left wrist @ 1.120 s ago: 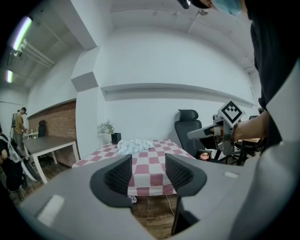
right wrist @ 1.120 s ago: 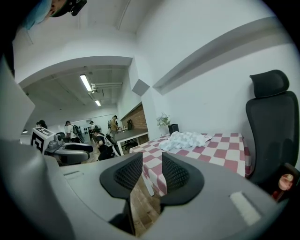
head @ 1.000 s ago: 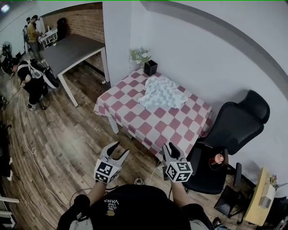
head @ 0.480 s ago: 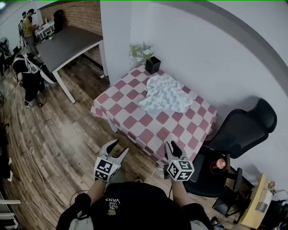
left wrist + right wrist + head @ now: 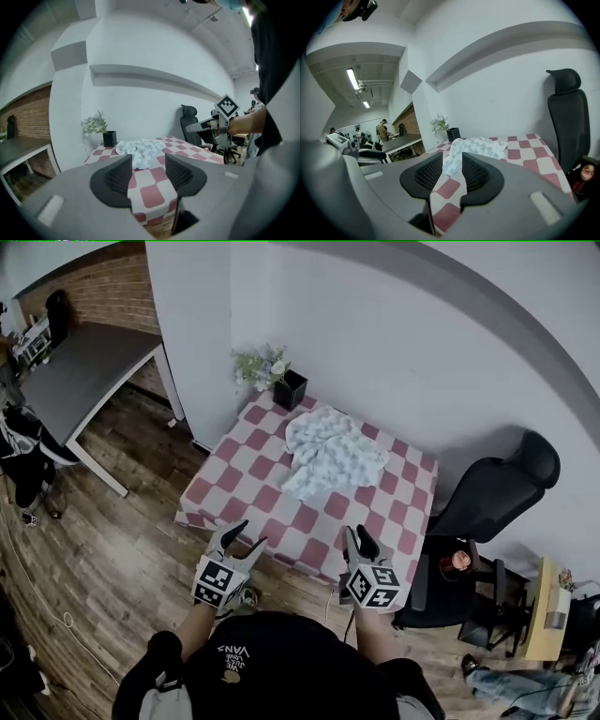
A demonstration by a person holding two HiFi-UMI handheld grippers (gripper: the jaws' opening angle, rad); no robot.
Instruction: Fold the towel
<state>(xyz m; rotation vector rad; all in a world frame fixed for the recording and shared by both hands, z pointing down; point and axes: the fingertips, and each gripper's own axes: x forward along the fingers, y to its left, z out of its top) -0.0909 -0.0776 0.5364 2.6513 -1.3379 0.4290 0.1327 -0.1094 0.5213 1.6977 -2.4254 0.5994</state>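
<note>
A crumpled white towel with pale blue marks (image 5: 328, 454) lies on the far half of a table under a red-and-white checked cloth (image 5: 246, 495). It also shows as the towel (image 5: 140, 150) and the towel (image 5: 474, 146) in the two gripper views. My left gripper (image 5: 243, 540) hovers at the table's near left edge, jaws apart and empty. My right gripper (image 5: 357, 542) hovers over the near right edge, jaws apart by a narrower gap, nothing between them. Both are well short of the towel.
A black pot with white flowers (image 5: 281, 381) stands at the table's far left corner by the white wall. A black office chair (image 5: 487, 502) is to the right, with a red can (image 5: 454, 563) on its seat. A grey table (image 5: 80, 371) stands at left on wooden floor.
Both grippers have come closer to the checked table, from over the wooden floor to its near edge. The jaws have kept the same gaps.
</note>
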